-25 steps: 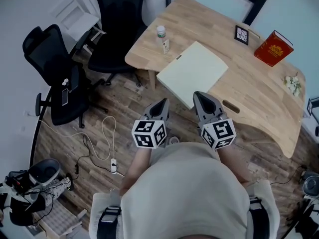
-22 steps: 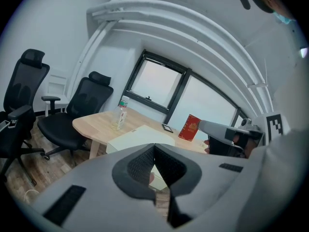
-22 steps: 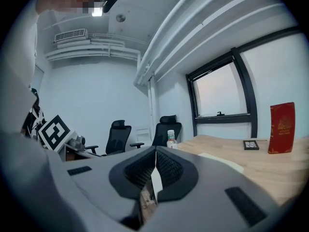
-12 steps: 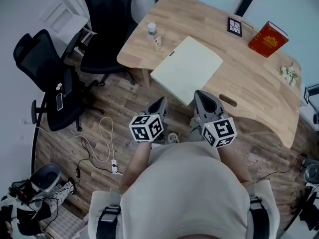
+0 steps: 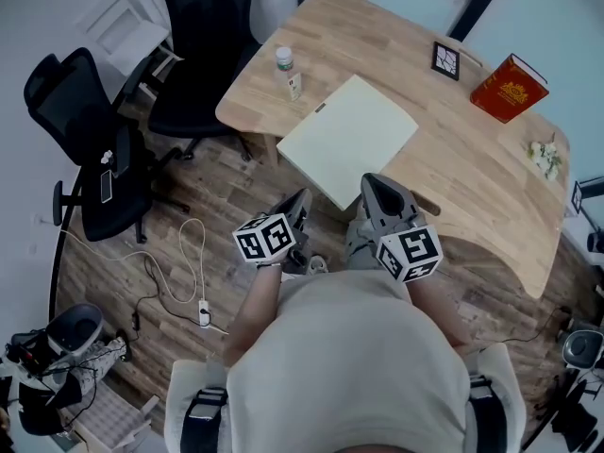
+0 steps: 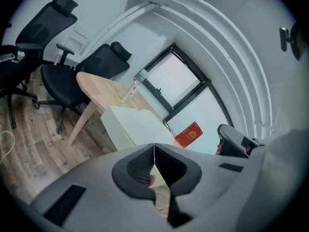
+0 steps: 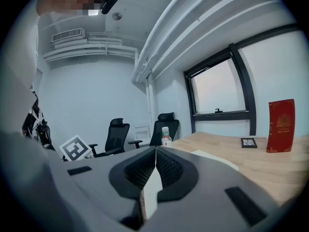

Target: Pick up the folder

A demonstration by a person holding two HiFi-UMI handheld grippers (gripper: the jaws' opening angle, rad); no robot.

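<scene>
Wooden worktop [image 5: 472, 177]: pale, curved front edge. It stands in a small white-walled office with a dark-framed window and a plank floor [image 5: 217, 196].

1. Folder [image 5: 347, 138]: cream, closed, lying flat on the near left part of the worktop. Its near corner appears to reach past the edge toward the person. Not yet lifted.
2. Left gripper [image 5: 301, 199]: jaws pressed together, nothing between them. Over the last second it has sunk and rolled, and its marker cube now shows different faces. It sits off the worktop, just beside the folder's near corner.
3. Right gripper [image 5: 371, 183]: jaws together, empty. It has crept only slightly; its tip lies at the folder's near edge in the head view, and contact cannot be told.

Assessment: still the approach. The left gripper's drop suggests a line on the overhanging corner. Neither gripper can take the folder until its jaws part.

Other holdings on the worktop:
- bottle [image 5: 283, 61], with a small card [image 5: 294, 85] beside it
- framed picture [image 5: 445, 59]
- red book [image 5: 510, 88], standing
- sprig of flowers [image 5: 545, 157]

On the floor: two black office chairs [image 5: 203, 36] and a white cable [image 5: 193, 253].
</scene>
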